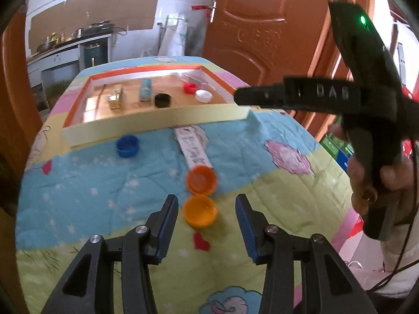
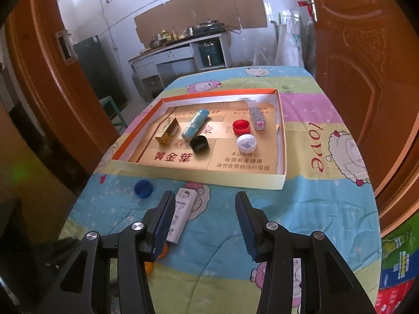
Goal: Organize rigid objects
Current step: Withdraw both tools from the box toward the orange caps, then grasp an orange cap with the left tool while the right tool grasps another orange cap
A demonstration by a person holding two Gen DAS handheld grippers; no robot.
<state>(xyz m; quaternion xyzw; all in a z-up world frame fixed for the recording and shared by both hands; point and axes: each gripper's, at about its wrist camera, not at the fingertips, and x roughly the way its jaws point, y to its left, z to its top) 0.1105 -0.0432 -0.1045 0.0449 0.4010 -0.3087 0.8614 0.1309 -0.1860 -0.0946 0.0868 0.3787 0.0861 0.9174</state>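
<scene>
My left gripper (image 1: 207, 206) is open, its jaws on either side of an orange cap (image 1: 200, 211) on the quilt. A second orange cap (image 1: 201, 179) lies just beyond it, then a white box (image 1: 192, 148) and a blue cap (image 1: 127, 145). My right gripper (image 2: 205, 206) is open and empty above the quilt, with the white box (image 2: 182, 213) by its left finger and the blue cap (image 2: 143, 188) further left. The shallow tray (image 2: 201, 176) holds a gold box (image 2: 167, 130), a teal tube (image 2: 195, 124), black (image 2: 199, 144), red (image 2: 241, 127) and white (image 2: 246, 141) caps, and a patterned box (image 2: 256, 116).
The right hand-held gripper body (image 1: 366, 99) hangs at the right of the left wrist view. The cartoon quilt (image 2: 314, 209) covers the table. Brown doors (image 2: 366, 65) stand close on both sides. A kitchen counter (image 2: 178, 47) is behind.
</scene>
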